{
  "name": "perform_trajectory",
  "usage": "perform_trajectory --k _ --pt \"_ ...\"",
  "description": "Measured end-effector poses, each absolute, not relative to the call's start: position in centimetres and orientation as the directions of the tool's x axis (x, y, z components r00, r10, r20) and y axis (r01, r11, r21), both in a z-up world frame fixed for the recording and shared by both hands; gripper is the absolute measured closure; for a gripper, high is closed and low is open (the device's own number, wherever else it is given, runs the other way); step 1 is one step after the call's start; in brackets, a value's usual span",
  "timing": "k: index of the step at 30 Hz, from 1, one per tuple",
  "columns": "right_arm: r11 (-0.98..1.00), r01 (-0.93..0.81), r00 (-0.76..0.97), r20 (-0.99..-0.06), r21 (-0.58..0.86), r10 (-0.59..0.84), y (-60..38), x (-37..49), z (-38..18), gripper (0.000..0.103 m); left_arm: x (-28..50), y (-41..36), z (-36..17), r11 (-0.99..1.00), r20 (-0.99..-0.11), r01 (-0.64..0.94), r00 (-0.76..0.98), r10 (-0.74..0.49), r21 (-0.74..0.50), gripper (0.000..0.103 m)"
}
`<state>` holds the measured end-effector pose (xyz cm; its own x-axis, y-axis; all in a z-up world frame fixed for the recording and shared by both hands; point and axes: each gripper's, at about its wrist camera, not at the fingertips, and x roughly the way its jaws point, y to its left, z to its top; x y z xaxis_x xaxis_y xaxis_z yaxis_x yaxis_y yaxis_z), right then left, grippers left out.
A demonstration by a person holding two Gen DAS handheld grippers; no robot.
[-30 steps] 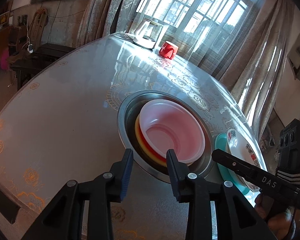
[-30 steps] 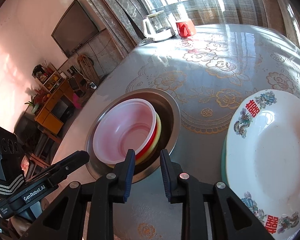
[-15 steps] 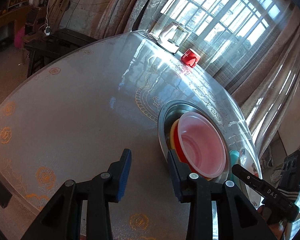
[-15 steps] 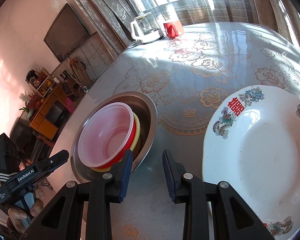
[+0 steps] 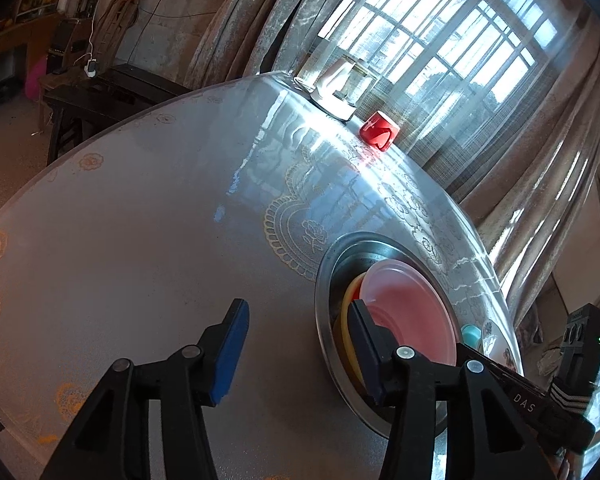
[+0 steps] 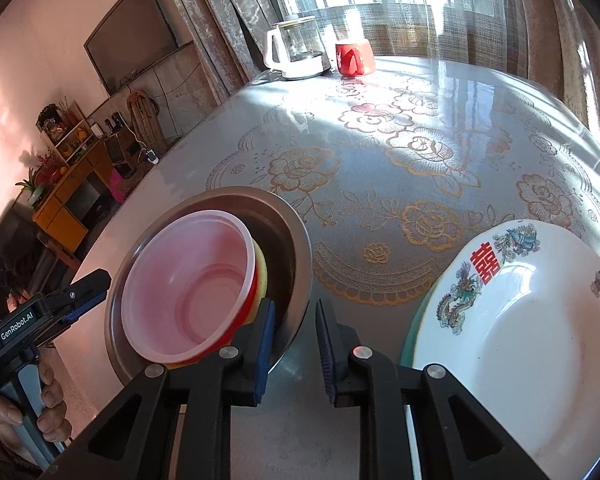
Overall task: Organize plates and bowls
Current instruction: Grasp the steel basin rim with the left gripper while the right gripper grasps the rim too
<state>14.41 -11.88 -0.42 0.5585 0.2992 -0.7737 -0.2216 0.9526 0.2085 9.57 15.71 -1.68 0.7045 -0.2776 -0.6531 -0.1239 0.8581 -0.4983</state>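
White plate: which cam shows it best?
Right wrist: the white plate fills the lower right, its red characters and dragon print legible. Left wrist catches only a sliver of its rim behind the steel bowl.

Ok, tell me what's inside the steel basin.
Inside the steel basin a translucent pink bowl sits nested on a red bowl and a yellow one. Only their rims show; anything beneath the stack is covered.

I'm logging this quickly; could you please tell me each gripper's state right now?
Left gripper: open, jaws have just been opening, the steel bowl rim between them.
Right gripper: closed on the steel bowl's rim.
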Motion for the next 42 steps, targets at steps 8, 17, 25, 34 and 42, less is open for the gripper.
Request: perform_trajectory --k 8,17,25,34,42 --pt "0.951 -0.226 0.534 -0.79 0.209 0.301 -11.3 15.2 -1.1 0.083 11.6 15.0 -2.7 0.859 -0.672 -0.068 0.655 -0.345 -0.507 0.084" --pt "0.946 -0.232 0.534 -0.783 0.227 0.318 -11.3 15.3 -1.3 0.084 11.4 15.0 -2.7 0.841 -0.653 -0.046 0.653 -0.384 -0.54 0.093" --pt "0.931 -0.224 0.53 -0.765 0.29 0.366 -11.8 14.6 -1.1 0.085 10.0 14.9 -2.2 0.842 -0.64 -0.016 0.658 -0.397 -0.539 0.092" --pt "0.911 -0.244 0.572 -0.71 0.331 0.411 -12.7 13.2 0.1 0.084 8.9 14.4 -0.8 0.846 -0.604 0.029 0.687 -0.404 -0.533 0.09" --pt "0.902 -0.229 0.613 -0.665 0.366 0.426 -14.7 11.8 1.9 0.084 8.3 12.1 1.7 0.858 -0.573 0.107 0.702 -0.423 -0.502 0.086"
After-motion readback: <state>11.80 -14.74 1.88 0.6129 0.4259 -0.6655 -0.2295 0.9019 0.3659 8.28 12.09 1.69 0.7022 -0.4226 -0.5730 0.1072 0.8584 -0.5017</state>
